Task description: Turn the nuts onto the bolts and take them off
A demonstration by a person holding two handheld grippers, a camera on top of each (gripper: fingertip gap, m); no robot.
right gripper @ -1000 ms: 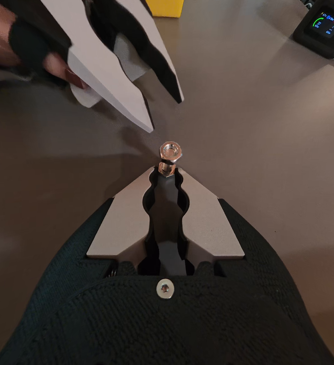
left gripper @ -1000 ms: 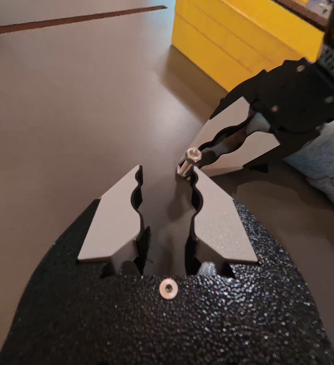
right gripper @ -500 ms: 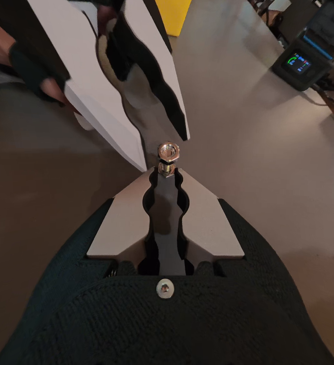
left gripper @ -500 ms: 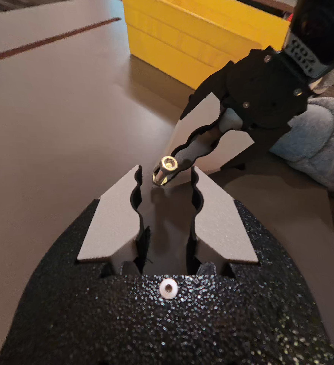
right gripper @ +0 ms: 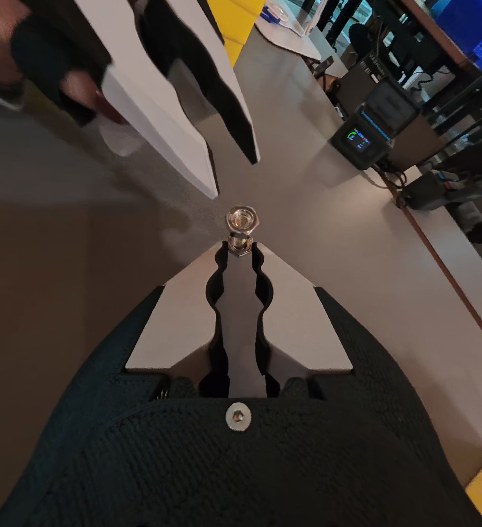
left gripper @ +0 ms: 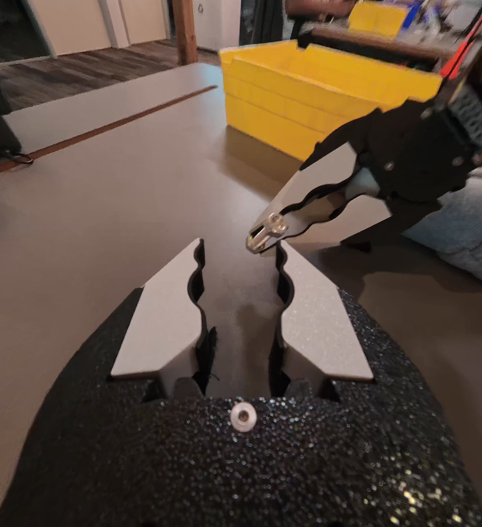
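the right gripper (right gripper: 240,245) pinches a small silver steel bolt (right gripper: 242,228) at its tips above the grey table (left gripper: 91,216); the left gripper (left gripper: 239,248), wide open and empty, should centre squarely around the hexagonal silver nut (right gripper: 242,221) before closing.

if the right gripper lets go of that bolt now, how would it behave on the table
The bolt looks like bare metal, so probably rigid and heavy for its size. Its round shank would likely roll on the smooth table, though the hex nut may stop it.

yellow bin (left gripper: 305,94), grey table (left gripper: 105,199), black device (lit screen) (right gripper: 368,142)
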